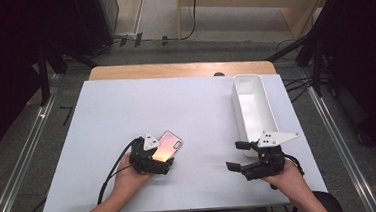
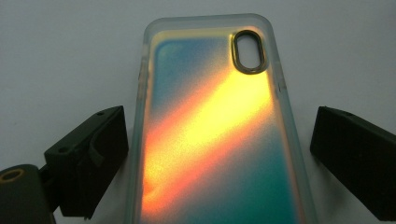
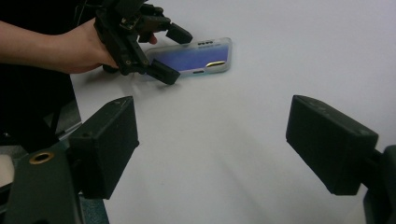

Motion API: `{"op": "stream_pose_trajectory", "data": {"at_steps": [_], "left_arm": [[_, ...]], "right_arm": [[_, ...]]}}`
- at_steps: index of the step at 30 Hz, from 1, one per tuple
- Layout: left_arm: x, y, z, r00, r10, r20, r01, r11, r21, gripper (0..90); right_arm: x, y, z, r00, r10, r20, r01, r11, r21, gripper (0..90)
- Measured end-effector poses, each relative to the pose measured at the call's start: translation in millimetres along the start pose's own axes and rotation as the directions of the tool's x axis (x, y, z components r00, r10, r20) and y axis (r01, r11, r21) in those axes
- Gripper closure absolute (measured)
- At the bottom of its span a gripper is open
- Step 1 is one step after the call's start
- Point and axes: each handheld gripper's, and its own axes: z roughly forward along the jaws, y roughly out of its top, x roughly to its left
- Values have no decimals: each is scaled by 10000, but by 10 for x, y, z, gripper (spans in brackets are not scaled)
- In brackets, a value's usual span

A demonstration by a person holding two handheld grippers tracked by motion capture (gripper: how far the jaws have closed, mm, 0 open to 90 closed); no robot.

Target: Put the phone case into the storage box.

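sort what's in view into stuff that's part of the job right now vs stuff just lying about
In the job, judging by the grippers:
- phone case, between the open jaws of the left gripper
- white bin, likely destination
- right gripper, open over bare table

Lying about:
- floor cables

No text, label, brand or number can be read in these pictures; the phone case [image 2: 215, 140] has only a plain shine of colours (orange, yellow, blue-green) on its back, and the white bin [image 1: 252, 106] has no writing on it
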Motion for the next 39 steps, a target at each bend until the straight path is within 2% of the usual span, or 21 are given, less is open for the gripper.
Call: {"op": "stream_pose_trajectory", "data": {"at_steps": [5,8,25,29,36,39], "left_arm": [[4,-3,-10,9999,-57,-89,57,10000,-54,68],[11,-16,-27,9994,-285,-179,280,9992,-281,161],[0,7,-29,9991,-305,-289,302,9995,-126,167],[-1,17,-26,9990,-382,-226,379,9992,-107,168],[-50,52,-17,10000,-57,-29,57,10000,25,168],[-50,70,-31,9999,-110,32,110,9999,-19,168]], "right_arm": [[-2,-1,0,10000,9,9,-9,10000,-9,154],[-2,0,-3,10000,-6,19,6,10000,27,154],[-1,0,6,10000,-35,45,35,10000,7,154],[1,1,4,10000,-3,15,3,10000,-29,154],[0,-1,-2,10000,18,-7,-18,10000,-3,154],[-3,-2,-4,10000,-14,-10,14,10000,-3,154]]}}
